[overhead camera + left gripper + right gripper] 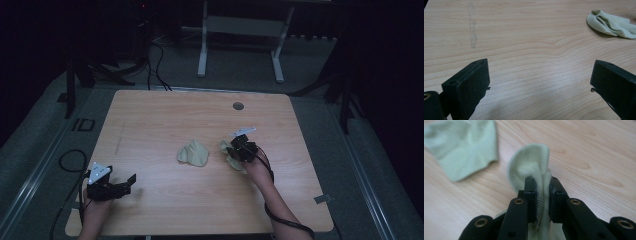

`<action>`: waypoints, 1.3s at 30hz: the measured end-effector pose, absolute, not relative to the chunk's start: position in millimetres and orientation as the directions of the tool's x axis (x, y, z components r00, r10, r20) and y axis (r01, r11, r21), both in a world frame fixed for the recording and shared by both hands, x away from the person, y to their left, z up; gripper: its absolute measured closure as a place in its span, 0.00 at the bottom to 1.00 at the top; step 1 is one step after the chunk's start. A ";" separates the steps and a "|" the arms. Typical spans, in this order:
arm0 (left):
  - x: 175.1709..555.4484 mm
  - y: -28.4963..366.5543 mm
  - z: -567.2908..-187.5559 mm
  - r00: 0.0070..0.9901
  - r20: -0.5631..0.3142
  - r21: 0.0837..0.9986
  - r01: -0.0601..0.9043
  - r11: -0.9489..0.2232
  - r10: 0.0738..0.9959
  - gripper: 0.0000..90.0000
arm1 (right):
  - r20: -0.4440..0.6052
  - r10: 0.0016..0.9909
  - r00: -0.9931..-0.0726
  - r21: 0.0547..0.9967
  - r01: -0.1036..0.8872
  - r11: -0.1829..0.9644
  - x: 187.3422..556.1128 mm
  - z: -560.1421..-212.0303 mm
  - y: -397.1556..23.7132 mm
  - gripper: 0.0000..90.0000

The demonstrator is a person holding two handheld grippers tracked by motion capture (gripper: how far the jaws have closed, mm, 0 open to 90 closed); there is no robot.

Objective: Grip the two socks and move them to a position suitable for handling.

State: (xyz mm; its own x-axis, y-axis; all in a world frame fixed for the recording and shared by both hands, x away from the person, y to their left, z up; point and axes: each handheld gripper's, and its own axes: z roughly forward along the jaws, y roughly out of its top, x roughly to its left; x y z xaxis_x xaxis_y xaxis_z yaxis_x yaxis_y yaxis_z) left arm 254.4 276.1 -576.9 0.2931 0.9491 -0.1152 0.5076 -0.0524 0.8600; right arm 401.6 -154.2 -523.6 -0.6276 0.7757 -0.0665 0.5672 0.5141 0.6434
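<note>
Two pale green socks are on the wooden table (pixel 160 115). One sock (pixel 194 153) (pixel 610 24) (pixel 461 147) lies crumpled near the middle. My right gripper (pixel 239 146) (pixel 541 182) is shut on the other sock (pixel 227 150) (pixel 531 167), with the fabric pinched between its pads and bulging up past the tips. My left gripper (pixel 131 181) (pixel 539 75) hovers near the table's front left corner, its jaws wide open over bare wood with nothing between them.
A round grommet hole (pixel 238 106) sits near the table's far edge. A faint pale streak (pixel 472 27) marks the wood on the left side. Cables (pixel 70 160) lie on the floor to the left, and a white desk frame (pixel 240 45) stands behind the table.
</note>
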 end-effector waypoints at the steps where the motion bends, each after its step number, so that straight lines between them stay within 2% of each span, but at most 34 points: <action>1: 254.4 276.1 -576.9 0.294 -0.115 0.860 0.507 -0.053 0.949 0.03 | -0.066 0.771 -0.633 0.650 0.559 0.515 398.9 -519.8 -153.7 0.88; 9: 255.1 275.1 -576.6 0.299 -0.108 0.860 0.506 -0.062 0.948 0.02 | -0.062 0.740 -0.670 0.692 0.506 0.515 366.0 -493.8 -151.6 0.88; 20: 256.3 271.6 -572.9 0.301 -0.103 0.873 0.485 -0.059 0.948 0.03 | -0.050 0.693 -0.719 0.716 0.458 0.527 307.8 -478.4 -150.4 0.88; 26: 255.3 266.2 -569.1 0.334 -0.111 0.887 0.458 -0.058 0.936 0.02 | -0.036 0.683 -0.730 0.701 0.468 0.538 277.0 -498.6 -142.6 0.88; 34: 251.8 247.3 -564.5 0.413 -0.049 0.908 0.397 -0.132 0.910 0.02 | -0.035 0.689 -0.724 0.649 0.508 0.567 271.8 -543.0 -122.7 0.87; 37: 250.9 241.0 -562.3 0.435 -0.053 0.920 0.371 -0.126 0.899 0.03 | -0.064 0.691 -0.720 0.633 0.506 0.586 270.1 -553.7 -116.9 0.84; 39: 250.8 236.4 -561.8 0.459 -0.052 0.920 0.367 -0.136 0.887 0.02 | -0.073 0.695 -0.716 0.637 0.503 0.584 267.1 -557.2 -114.3 0.78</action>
State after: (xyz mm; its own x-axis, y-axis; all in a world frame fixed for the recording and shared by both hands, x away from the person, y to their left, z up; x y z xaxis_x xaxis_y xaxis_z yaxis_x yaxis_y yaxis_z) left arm 250.8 236.4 -561.8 0.4589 0.8870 -0.0520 0.3675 -0.1362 0.9200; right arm 267.1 -114.3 -557.2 -0.7156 0.6947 -0.0726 0.5026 0.5843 0.6372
